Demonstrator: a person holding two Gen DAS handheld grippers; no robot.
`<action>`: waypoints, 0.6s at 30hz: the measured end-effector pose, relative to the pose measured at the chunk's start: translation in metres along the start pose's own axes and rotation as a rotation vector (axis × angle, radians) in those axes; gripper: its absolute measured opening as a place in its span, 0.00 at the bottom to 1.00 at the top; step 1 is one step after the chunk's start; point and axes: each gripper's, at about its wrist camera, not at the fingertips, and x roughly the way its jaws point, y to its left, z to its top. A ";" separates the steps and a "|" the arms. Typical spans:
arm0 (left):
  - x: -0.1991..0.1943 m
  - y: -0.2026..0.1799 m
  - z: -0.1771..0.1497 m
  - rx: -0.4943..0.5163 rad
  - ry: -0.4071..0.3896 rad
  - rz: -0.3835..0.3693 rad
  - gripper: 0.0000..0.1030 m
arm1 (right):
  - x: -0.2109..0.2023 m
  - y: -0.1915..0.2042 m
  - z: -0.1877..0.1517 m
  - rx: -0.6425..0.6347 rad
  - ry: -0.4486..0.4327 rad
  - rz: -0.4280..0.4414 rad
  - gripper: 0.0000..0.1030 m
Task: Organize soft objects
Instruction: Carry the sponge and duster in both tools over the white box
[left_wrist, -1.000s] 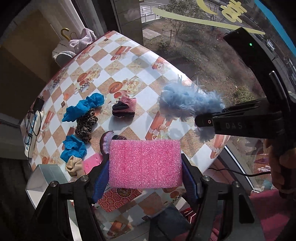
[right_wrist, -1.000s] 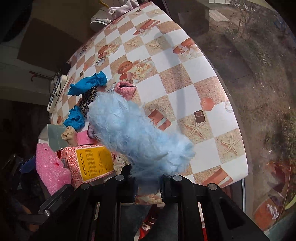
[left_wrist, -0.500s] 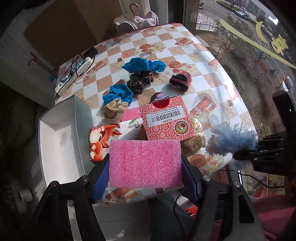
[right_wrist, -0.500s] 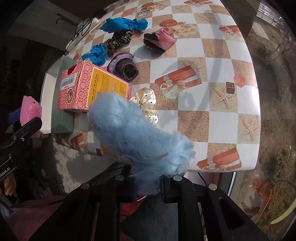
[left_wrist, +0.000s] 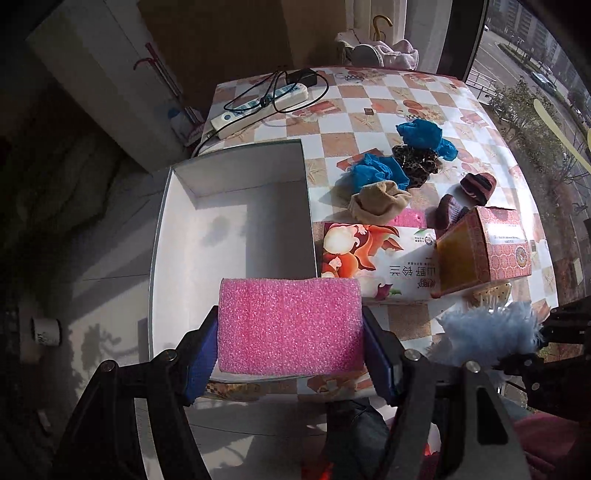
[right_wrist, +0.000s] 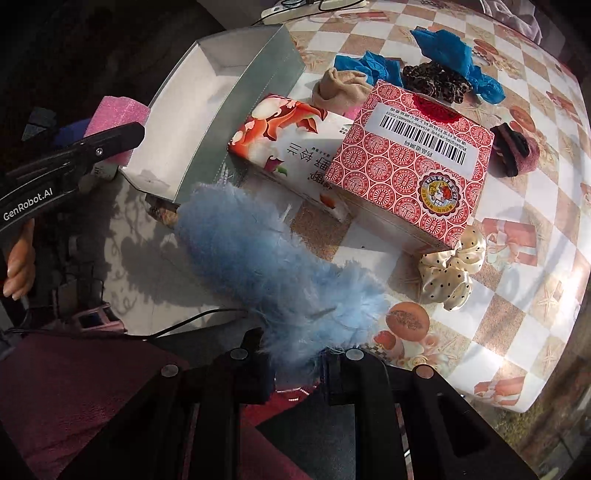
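Basically the coming move turns on sponge versus box: the pink foam sponge (left_wrist: 290, 326) sits pinched between the left gripper (left_wrist: 290, 347) fingers, and the open white box (left_wrist: 236, 229) lies straight ahead of and below those fingers, its near rim just under the sponge's far edge. Sponge long axis runs crosswise to the fingers, blue pads (left_wrist: 201, 356) pressing its two short ends. Box long axis runs away from the camera, so the sponge should fit across it easily, my guess. Left gripper is clearly nearer the box; from the right wrist view it hovers at the box's near-left corner.

Right gripper (right_wrist: 295, 363) fingers are closed on the base of a light blue fluffy scrunchie (right_wrist: 266, 266), which sticks forward and left, its tip toward the box's near corner, above the surface (right_wrist: 546, 280) edge.

Sponge looks coarse, glittery, rectangular, not visibly squashed. Box interior looks bare white, nothing in it.

Left on the surface: cream polka-dot scrunchie (right_wrist: 450, 267) beside the red patterned carton (right_wrist: 410, 173), floral tissue box (left_wrist: 376, 266), beige sock (left_wrist: 378, 203), blue cloths (left_wrist: 380, 171), leopard scrunchie (left_wrist: 415, 164). Likely next is a release over the box.
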 end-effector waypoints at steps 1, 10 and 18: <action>0.003 0.009 -0.001 -0.004 0.002 0.009 0.72 | 0.001 0.008 0.008 -0.007 -0.004 -0.005 0.19; 0.028 0.082 -0.021 -0.098 0.016 0.008 0.71 | 0.011 0.076 0.073 -0.090 -0.007 -0.073 0.19; 0.045 0.101 -0.035 -0.147 0.027 -0.024 0.71 | 0.021 0.110 0.120 -0.088 0.046 -0.089 0.19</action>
